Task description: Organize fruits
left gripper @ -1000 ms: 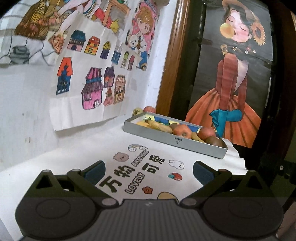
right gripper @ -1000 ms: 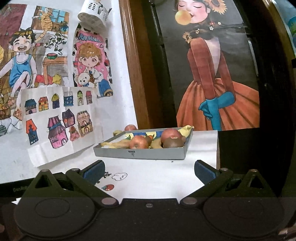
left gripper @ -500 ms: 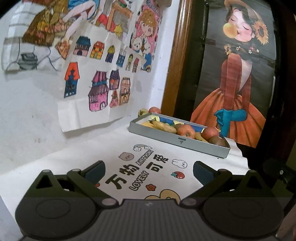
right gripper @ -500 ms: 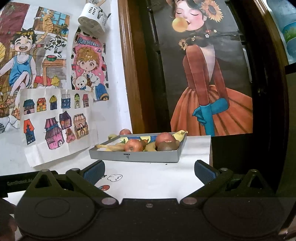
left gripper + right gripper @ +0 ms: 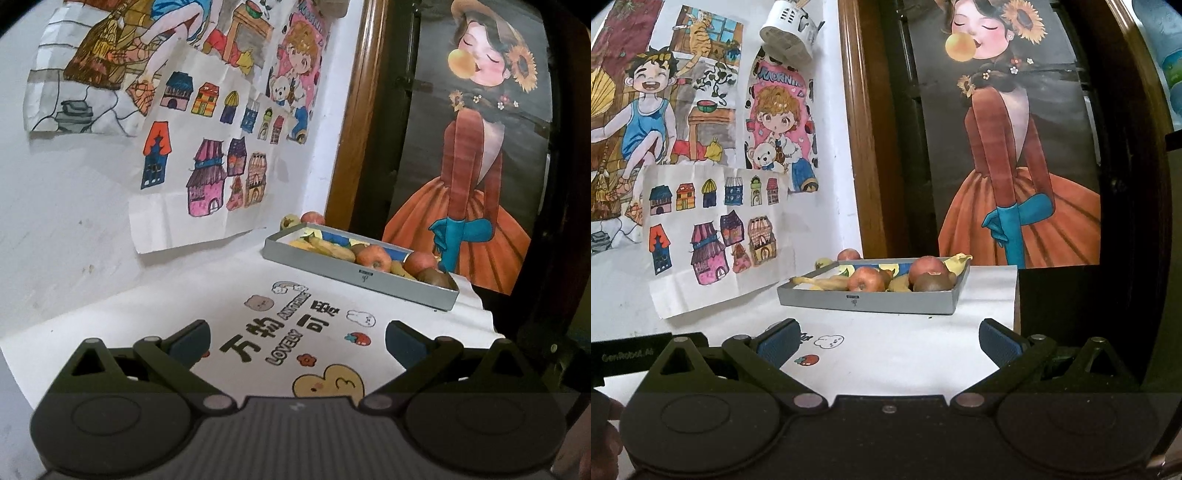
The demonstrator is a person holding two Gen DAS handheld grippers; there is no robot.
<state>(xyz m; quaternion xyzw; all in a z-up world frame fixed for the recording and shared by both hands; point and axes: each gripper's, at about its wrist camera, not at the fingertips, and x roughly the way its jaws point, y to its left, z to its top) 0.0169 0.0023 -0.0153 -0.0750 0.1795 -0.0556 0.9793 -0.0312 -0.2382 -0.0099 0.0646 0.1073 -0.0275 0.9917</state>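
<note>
Blue rubber pads face each other across a wide gap on the right gripper (image 5: 886,341), which hangs empty above a white table (image 5: 905,354) printed with cartoon stickers; the left gripper (image 5: 295,338) is likewise spread apart and holds nothing. Both point toward a shallow grey tray (image 5: 866,301) at the far end of the table, well apart from either claw.

The tray holds a loose heap of fruit: two red apples (image 5: 866,278), a brown kiwi (image 5: 932,282) against the near wall, and a pale yellow banana (image 5: 820,283) lying along the left side. Two more pieces, a red apple (image 5: 849,254) and a small yellowish fruit (image 5: 823,263), sit outside the tray, behind it by the wall.

The apples look firm and fairly heavy, with smooth skin likely to slip, so a hold across the widest part seems safest. The kiwi is probably softer and should take only a light squeeze. The banana bruises easily and is best taken across its middle.

The fruit lies packed close, so lifting one piece may nudge its neighbours, and the tray's low wall stands between the claws and the lower half of each piece. Children's drawings (image 5: 716,236) hang on the wall at left, one sheet curling onto the table near the tray. A wooden door frame (image 5: 864,147) and a poster of a woman in an orange dress (image 5: 1015,184) rise right behind it.
</note>
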